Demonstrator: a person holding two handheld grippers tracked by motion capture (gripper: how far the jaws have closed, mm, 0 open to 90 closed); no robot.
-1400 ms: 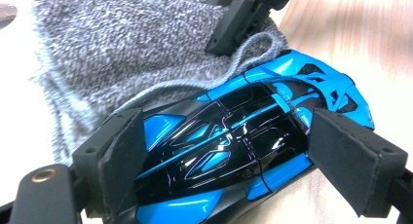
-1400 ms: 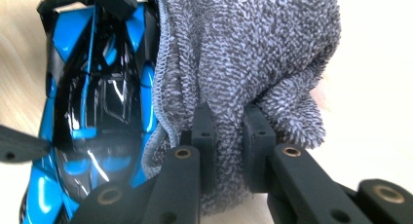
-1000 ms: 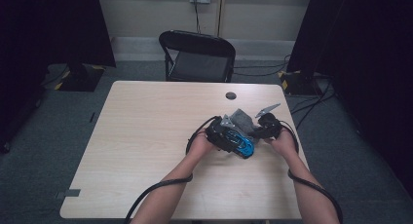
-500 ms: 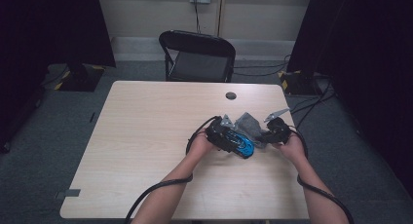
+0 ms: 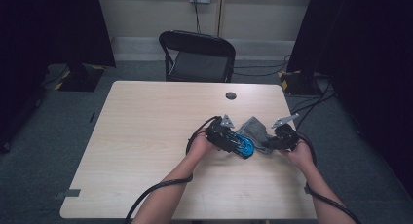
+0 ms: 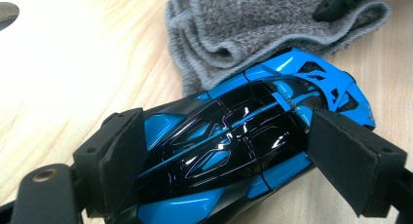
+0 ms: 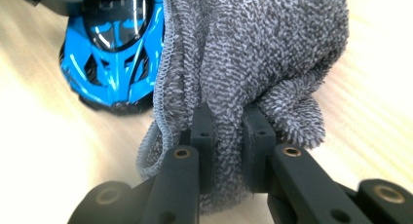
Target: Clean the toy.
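Right gripper [image 7: 228, 136]: jaws clamped on 1 bunched fold of grey cloth [image 7: 253, 53], draped against the car's nose. Left gripper [image 6: 253, 165]: pads pressed on both flanks of blue toy car [image 6: 243, 146] on table [image 5: 146, 136]. Risk: glossy body may slip sideways under wiping; thin fold may pull free

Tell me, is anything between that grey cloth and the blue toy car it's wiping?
Nothing visible. The cloth, pinched in the right gripper, lies right against the car, which the left gripper clamps on the table.
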